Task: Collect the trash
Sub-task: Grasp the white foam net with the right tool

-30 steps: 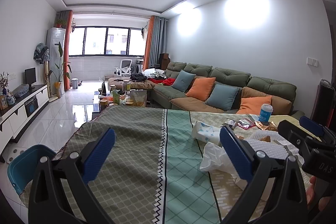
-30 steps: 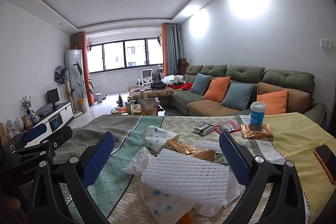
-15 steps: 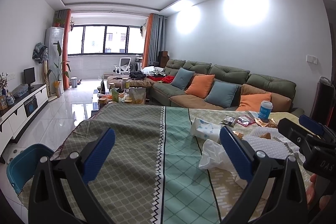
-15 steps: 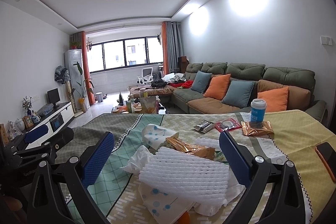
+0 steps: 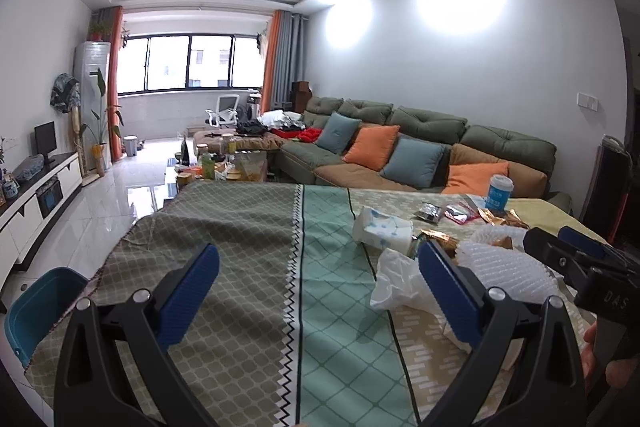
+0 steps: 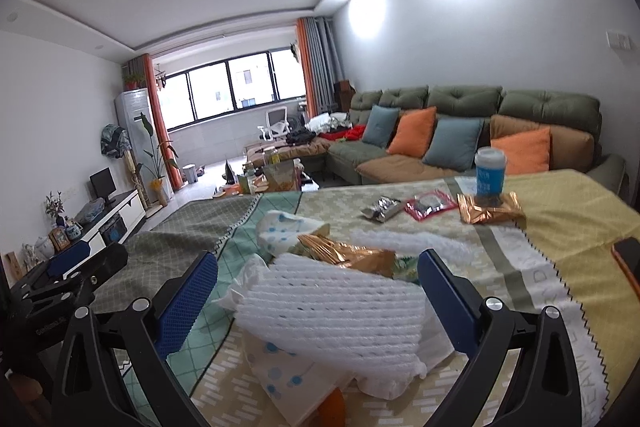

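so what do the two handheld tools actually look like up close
Both look alike. The left tool and right tool each have a black plastic frame with triangular cut-outs and silver screw heads at the pivots, and two flat fingers faced with blue, finely dimpled pads. The right tool's black body carries pale lettering, seen from the left wrist view. No cables or sleeves show.

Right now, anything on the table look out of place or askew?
Yes. Trash lies heaped mid-table: a white foam net sleeve tilted over crumpled tissue packs, with a gold foil wrapper wedged behind it. Farther back, the blue cup stands on another gold wrapper. A phone sits at the right table edge, cut off by the frame.
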`<state>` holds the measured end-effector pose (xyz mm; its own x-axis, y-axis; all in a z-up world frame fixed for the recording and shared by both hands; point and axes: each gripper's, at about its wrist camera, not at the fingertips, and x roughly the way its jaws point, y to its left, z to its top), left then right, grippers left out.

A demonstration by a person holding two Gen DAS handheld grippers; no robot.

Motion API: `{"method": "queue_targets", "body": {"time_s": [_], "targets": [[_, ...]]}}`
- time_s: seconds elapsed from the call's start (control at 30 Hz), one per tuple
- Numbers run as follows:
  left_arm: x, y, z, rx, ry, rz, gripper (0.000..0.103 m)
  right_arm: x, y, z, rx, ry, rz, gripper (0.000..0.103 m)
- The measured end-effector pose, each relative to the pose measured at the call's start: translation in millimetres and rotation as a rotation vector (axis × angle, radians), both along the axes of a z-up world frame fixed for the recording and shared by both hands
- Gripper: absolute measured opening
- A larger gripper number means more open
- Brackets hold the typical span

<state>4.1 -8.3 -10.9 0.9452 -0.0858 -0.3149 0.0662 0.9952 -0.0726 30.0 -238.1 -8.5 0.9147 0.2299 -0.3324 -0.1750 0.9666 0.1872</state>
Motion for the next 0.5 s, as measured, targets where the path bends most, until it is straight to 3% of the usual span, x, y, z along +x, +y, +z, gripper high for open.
{"method": "queue_targets", "body": {"time_s": [0.23,0.5], "targets": [[18,-17,-17,0.002,0.098,-0.134,0.100,14,-16,-21,0.053,0.127,0.020,0.099],[25,-51,-42,0.021,0.197,-0.380,0.099,32,-49,-38,0.158,0.218,0.042,0.096]]}}
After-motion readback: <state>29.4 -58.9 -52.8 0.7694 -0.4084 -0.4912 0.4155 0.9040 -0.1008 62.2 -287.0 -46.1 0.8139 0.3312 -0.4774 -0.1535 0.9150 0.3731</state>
